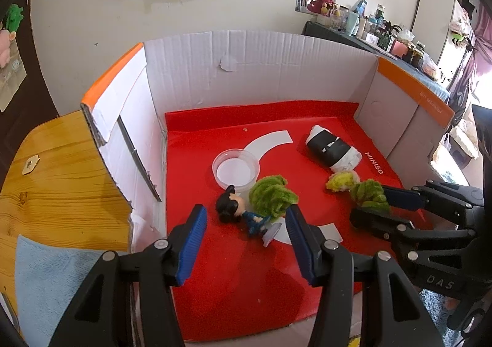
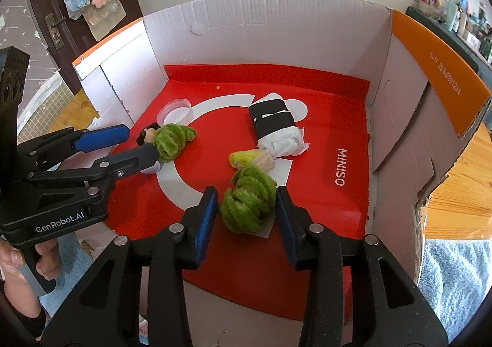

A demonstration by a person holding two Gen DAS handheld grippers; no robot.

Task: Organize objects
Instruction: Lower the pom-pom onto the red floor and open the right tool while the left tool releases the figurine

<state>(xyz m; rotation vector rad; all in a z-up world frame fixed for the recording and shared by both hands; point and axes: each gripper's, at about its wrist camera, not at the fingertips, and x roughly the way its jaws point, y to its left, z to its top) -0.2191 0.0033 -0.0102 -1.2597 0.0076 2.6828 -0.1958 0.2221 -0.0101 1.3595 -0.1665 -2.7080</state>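
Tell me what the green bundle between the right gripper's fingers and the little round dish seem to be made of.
Green bundle: looks like fuzzy chenille stems or yarn, matte, coiled in thick furry strands. Round dish: probably clear plastic, glossy; the white print beneath shows through its base.

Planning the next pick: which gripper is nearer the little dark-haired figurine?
Left. The left gripper has the figurine lying between its open fingers; the right gripper sits apart from it, straddling a green fuzzy ball.

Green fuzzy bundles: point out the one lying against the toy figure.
The green bundle by the clear dish; the other green bundle sits between the right gripper fingers.
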